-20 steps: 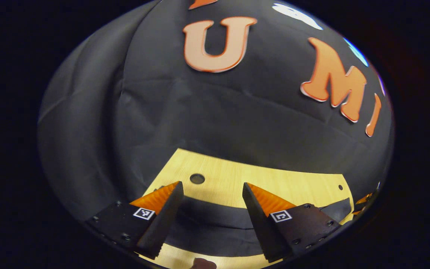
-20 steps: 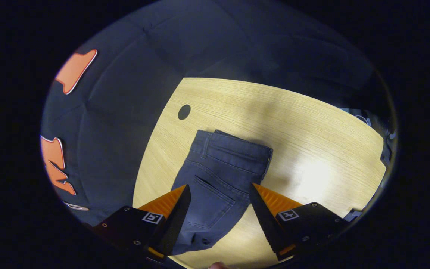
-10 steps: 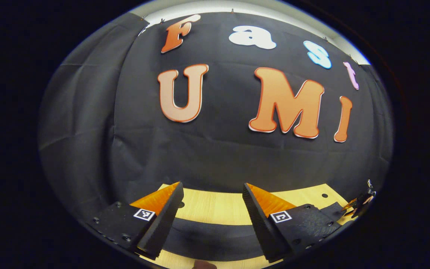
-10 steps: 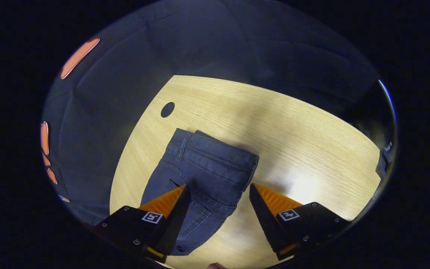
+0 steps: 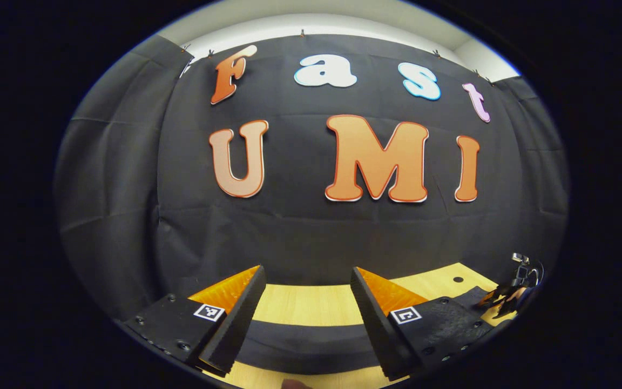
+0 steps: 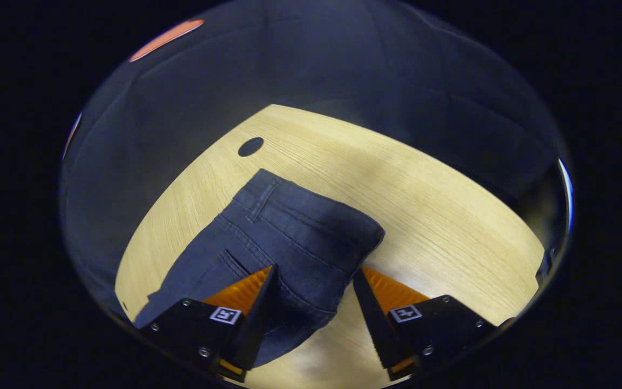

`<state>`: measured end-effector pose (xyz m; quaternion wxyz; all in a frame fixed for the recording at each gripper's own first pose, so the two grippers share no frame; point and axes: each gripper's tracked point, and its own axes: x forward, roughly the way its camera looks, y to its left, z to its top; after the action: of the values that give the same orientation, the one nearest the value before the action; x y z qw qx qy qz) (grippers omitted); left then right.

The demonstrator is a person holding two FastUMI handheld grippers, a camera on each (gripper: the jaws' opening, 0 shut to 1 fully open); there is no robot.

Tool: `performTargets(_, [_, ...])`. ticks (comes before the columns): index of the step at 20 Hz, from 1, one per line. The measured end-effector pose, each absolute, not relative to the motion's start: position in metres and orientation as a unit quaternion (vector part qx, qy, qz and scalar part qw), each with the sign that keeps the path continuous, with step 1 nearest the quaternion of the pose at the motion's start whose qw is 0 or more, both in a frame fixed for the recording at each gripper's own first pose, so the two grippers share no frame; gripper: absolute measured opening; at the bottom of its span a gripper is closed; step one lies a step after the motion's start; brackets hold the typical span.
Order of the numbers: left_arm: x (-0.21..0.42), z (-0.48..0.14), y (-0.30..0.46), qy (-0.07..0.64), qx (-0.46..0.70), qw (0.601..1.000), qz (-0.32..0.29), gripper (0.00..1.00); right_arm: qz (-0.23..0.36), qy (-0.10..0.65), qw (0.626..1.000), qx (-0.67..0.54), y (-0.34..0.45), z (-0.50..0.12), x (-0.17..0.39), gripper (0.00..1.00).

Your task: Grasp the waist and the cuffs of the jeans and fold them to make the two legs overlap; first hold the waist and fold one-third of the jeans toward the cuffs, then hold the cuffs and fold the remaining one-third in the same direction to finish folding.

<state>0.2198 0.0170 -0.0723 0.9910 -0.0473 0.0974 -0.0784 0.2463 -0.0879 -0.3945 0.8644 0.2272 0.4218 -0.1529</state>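
Right gripper (image 6: pixel 313 310) has come lower over jeans (image 6: pixel 284 243) on wooden table (image 6: pixel 451 227) — jaws wide, nothing held, waist edge between fingers. Left gripper (image 5: pixel 308 319) has tilted up toward booth wall, jaws wide, empty, dark cloth strip (image 5: pixel 311 340) beneath. Judgement: legs already overlapped — waist grasp for first third-fold not yet made.

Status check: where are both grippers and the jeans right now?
Left gripper open, aimed at the wall. Right gripper open over the jeans, waist end, not gripping. Jeans flat on the table. No obstruction seen.

Matt denim jeans (image 6: pixel 284 237) on smooth pale wood-grain table (image 6: pixel 451 216).
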Motion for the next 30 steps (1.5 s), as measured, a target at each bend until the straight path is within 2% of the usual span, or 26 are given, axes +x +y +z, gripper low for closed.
performTargets(1, [0.216,-0.077,0.012,0.107,-0.043,0.990,-0.080,0.96,-0.147,0.417,0.866,0.235,-0.079,-0.396,0.250,0.72])
performTargets(3, [0.209,-0.082,0.005,0.121,-0.030,0.989,-0.083,0.96,-0.161,0.405,0.863,0.255,-0.078,-0.387,0.250,0.44])
performTargets(5, [0.202,-0.081,0.000,0.123,-0.025,0.988,-0.090,0.96,-0.155,0.384,0.875,0.249,-0.075,-0.372,0.252,0.26])
performTargets(10, [0.196,-0.076,0.004,0.110,-0.039,0.987,-0.107,0.94,-0.133,0.323,0.904,0.247,-0.075,-0.311,0.237,0.25])
performTargets(11, [0.197,-0.076,0.006,0.108,-0.041,0.987,-0.115,0.91,-0.134,0.310,0.910,0.240,-0.073,-0.307,0.240,0.25])
performTargets(13, [0.196,-0.073,0.014,0.100,-0.041,0.986,-0.125,0.95,-0.125,0.286,0.925,0.218,-0.060,-0.275,0.230,0.25])
performTargets(21, [0.188,-0.084,0.073,0.105,-0.080,0.985,-0.113,0.96,-0.048,0.214,0.970,0.107,0.043,-0.153,0.187,0.25])
performTargets(24, [0.188,-0.088,0.092,0.107,-0.088,0.985,-0.104,0.96,-0.002,0.203,0.977,0.068,0.091,-0.136,0.177,0.25])
performTargets(30, [0.189,-0.102,0.132,0.120,-0.101,0.985,-0.071,0.96,0.073,0.209,0.975,0.017,0.195,-0.145,0.169,0.25])
